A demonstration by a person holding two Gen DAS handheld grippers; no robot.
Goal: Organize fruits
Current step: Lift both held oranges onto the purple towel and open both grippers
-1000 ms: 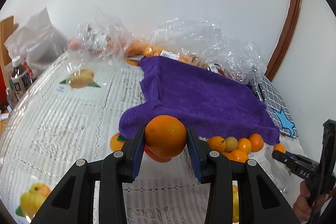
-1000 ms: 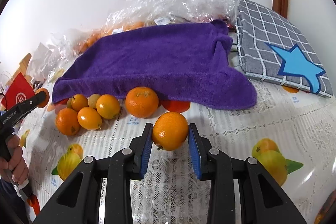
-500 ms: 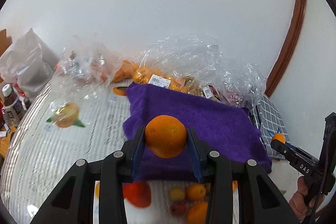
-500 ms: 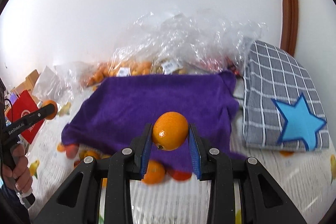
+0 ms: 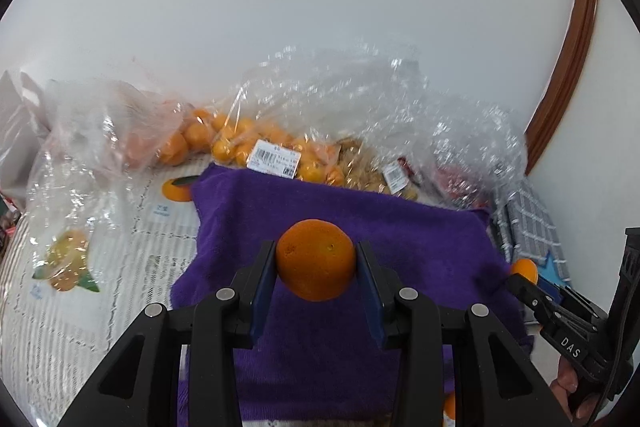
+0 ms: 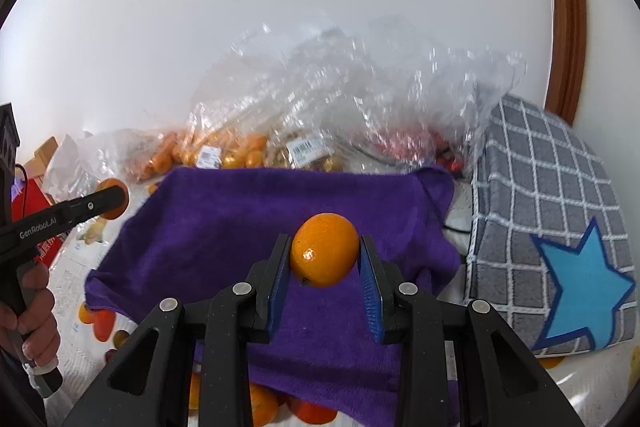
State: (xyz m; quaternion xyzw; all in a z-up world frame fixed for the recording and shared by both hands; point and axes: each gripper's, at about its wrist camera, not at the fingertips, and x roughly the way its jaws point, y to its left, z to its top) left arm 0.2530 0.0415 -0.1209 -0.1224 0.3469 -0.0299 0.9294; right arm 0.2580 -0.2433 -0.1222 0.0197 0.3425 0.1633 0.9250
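Observation:
My left gripper [image 5: 316, 263] is shut on an orange [image 5: 316, 259] and holds it in the air over the purple towel [image 5: 360, 219]. My right gripper [image 6: 325, 253] is shut on a second orange [image 6: 325, 249], also above the purple towel [image 6: 248, 219]. The right gripper with its orange shows at the right edge of the left wrist view [image 5: 524, 273]; the left gripper with its orange shows at the left of the right wrist view [image 6: 114, 199]. Several loose oranges [image 6: 98, 319] lie by the towel's near edge.
Clear plastic bags of small oranges and other fruit [image 5: 256, 143] lie behind the towel against the white wall. A grey checked cushion with a blue star [image 6: 552, 239] sits right of the towel. A lace tablecloth with fruit prints [image 5: 68, 259] covers the table.
Both grippers have risen from the table's front and moved forward over the purple towel, each still holding its orange. The loose oranges have dropped to the bottom of the views.

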